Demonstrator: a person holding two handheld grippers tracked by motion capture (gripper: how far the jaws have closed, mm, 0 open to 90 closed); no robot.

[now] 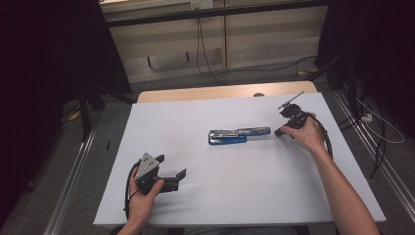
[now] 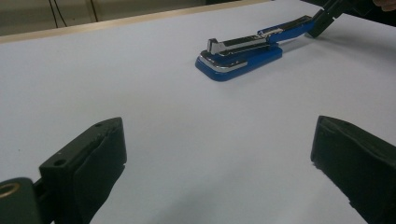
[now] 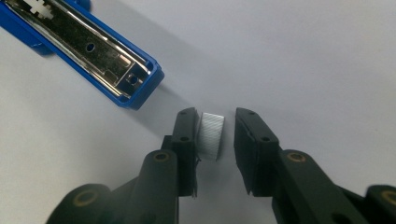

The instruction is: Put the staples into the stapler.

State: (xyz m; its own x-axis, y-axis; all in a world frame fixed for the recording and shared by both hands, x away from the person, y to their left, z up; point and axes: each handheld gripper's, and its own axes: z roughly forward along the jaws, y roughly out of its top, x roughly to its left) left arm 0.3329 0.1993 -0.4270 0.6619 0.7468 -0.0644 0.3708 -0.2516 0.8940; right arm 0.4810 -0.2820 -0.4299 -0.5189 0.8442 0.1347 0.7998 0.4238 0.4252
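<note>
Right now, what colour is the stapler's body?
Blue stapler with a silver metal channel; clearest in the left gripper view.

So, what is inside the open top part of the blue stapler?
The right gripper view looks into the stapler's flipped-open top: a bare metal channel with small holes and dark smudges. No staples sit in the shown part; its far end is cut off. A staple strip lies between the right gripper jaws.
</note>
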